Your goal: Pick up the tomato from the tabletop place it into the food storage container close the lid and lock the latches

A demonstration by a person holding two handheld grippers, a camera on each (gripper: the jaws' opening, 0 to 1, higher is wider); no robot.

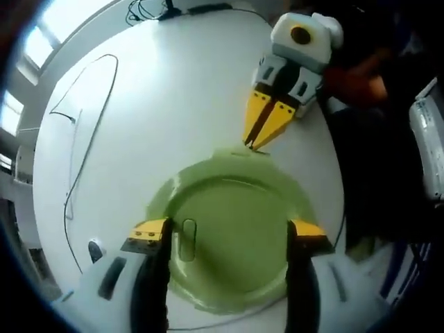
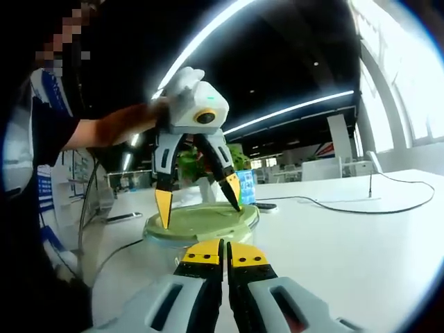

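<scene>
In the left gripper view, the left gripper (image 1: 229,236) looks straight down with its yellow-tipped black jaws spread wide, one over each side of the green lid (image 1: 232,239) of the food storage container (image 1: 156,201). The lid is smooth, glossy plastic, roughly round with softened corners, lying flat and level on the container, with a small oblong raised tab near the left jaw. Just beyond its far rim, the right gripper (image 1: 262,142) points down at the edge with its yellow jaws pressed together, the tips touching or almost touching the rim. The white table (image 1: 173,104) is smooth and bare around the container, with a thin black cable (image 1: 87,139) looping across its far part. In the right gripper view, the right gripper (image 2: 226,258) lies low with jaws closed, aimed at the container's translucent side wall; the left gripper stands above the lid, held by a person's hand (image 2: 132,121). The tomato cannot be made out through the lid.
</scene>
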